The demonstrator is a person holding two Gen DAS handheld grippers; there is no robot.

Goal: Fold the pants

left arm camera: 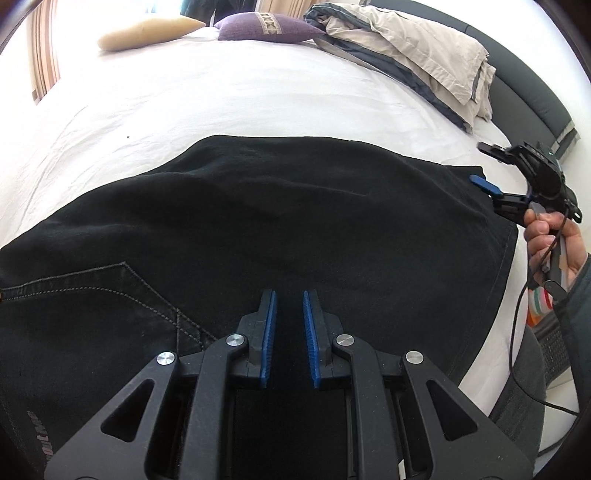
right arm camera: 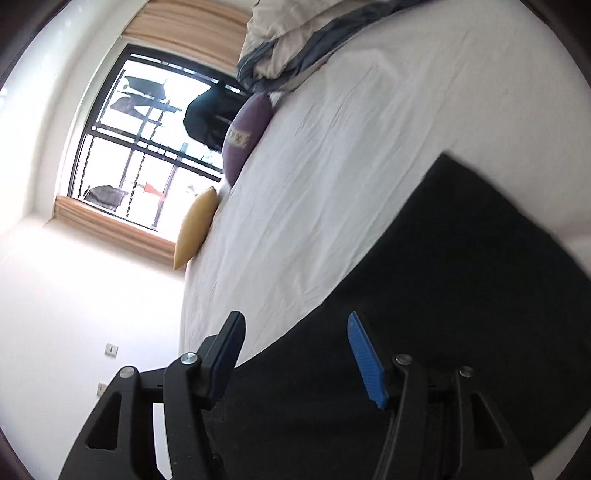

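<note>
Already the pants (left arm camera: 280, 221) lay flat on the white bed sheet (left arm camera: 229, 96), spread as one broad dark slab with a stitched back pocket (left arm camera: 92, 295) showing at the near left. Judged from the shape, at least one fold looked done: the legs seemed laid together or doubled, and the far edge ran clean. How many folds remained could not be told; the bundle still looked wide, so a further fold across seemed likely.

Left gripper (left arm camera: 289, 306): fingers stood a narrow gap apart, hovering just over the dark cloth, nothing pinched between them as far as could be seen. Right gripper (right arm camera: 295, 332): fingers stood wide apart, empty, one over the sheet and one over the pants edge.

The left wrist view showed the whole garment, the pocket stitching, and the right gripper itself held in a hand (left arm camera: 554, 247) at the garment's right end, close to its corner. It also showed a rumpled duvet (left arm camera: 413, 48) and two pillows, one purple (left arm camera: 266, 26) and one cream (left arm camera: 147, 31), at the far side.

The right wrist view, rolled sideways and slightly blurred on the pants, gave only one corner of the cloth, but added a barred window (right arm camera: 147, 147) with curtains, and the wall.
</note>
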